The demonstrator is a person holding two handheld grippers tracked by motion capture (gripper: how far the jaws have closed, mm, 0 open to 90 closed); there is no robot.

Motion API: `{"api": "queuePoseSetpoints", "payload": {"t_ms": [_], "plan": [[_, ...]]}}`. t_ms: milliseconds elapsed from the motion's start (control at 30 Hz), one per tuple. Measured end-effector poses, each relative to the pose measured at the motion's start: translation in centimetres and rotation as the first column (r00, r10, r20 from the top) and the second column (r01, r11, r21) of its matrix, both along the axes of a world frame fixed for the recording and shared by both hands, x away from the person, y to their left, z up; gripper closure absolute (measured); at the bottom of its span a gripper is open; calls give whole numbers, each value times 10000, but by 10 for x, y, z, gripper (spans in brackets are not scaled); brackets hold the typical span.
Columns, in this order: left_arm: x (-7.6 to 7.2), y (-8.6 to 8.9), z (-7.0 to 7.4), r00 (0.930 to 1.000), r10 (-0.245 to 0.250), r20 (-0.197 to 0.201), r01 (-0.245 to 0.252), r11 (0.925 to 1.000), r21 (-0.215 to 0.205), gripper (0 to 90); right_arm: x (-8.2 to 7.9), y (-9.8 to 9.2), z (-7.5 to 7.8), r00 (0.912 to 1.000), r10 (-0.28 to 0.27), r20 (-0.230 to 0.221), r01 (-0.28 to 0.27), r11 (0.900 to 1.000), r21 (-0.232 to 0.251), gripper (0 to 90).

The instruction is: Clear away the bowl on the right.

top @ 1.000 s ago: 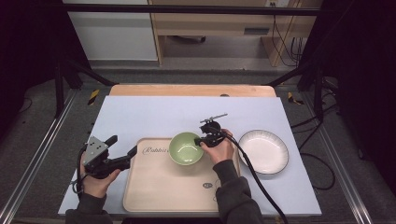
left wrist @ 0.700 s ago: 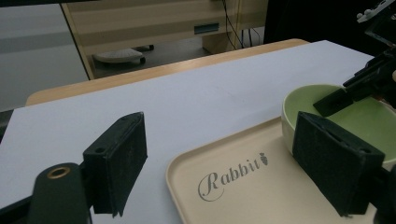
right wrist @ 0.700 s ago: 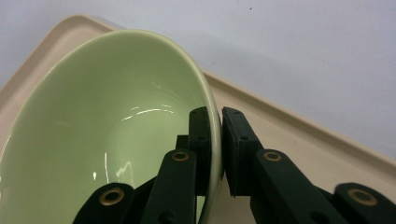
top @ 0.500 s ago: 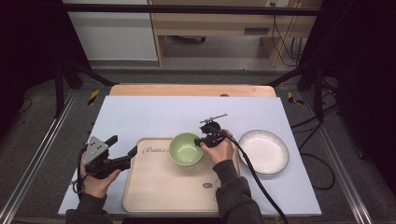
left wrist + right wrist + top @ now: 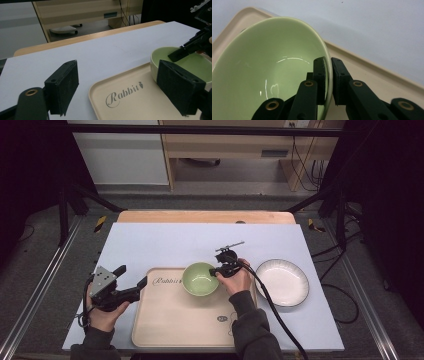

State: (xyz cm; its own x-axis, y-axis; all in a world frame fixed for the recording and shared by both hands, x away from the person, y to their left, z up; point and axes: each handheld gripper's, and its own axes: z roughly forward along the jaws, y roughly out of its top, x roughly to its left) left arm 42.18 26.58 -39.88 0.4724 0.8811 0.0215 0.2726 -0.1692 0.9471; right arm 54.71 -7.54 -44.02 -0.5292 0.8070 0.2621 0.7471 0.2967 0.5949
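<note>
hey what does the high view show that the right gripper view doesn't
High view alone: the white plate right of the tray, the left tool held open at the tray's left edge, both of the person's hands and sleeves, and the floor and furniture beyond the table.

Right gripper view alone: a close look at the right tool with one jaw inside and one outside the green bowl's rim, clamped on it.

Both: the green bowl, the beige tray under it, and the pale blue table cover.
</note>
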Motion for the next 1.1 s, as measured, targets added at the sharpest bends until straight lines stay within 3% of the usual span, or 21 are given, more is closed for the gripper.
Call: {"api": "queuePoseSetpoints", "payload": {"t_ms": [100,400,567,800,933,1100], "plan": [[0,0,0,10000,-18,-21,18,10000,48,174,0,-4,-2,9999,-72,-77,74,9995,294,832],[0,0,0,10000,2,-9,-2,10000,-3,174,0,-4,-1,10000,-18,19,18,9997,238,825],[0,0,0,10000,3,-6,-3,10000,-12,174,-4,-7,6,9997,-39,260,36,10000,90,750],[0,0,0,10000,5,-29,-5,10000,12,174,-11,-13,17,9949,63,1003,-41,9997,-224,620],[0,0,-1,10000,6,-58,-6,10000,13,174,-16,-19,21,9896,46,1440,-47,10000,3,545],[1,0,-1,10000,12,-76,-12,10000,27,174,-26,-27,28,9826,-53,1856,81,9999,-143,494]]}}
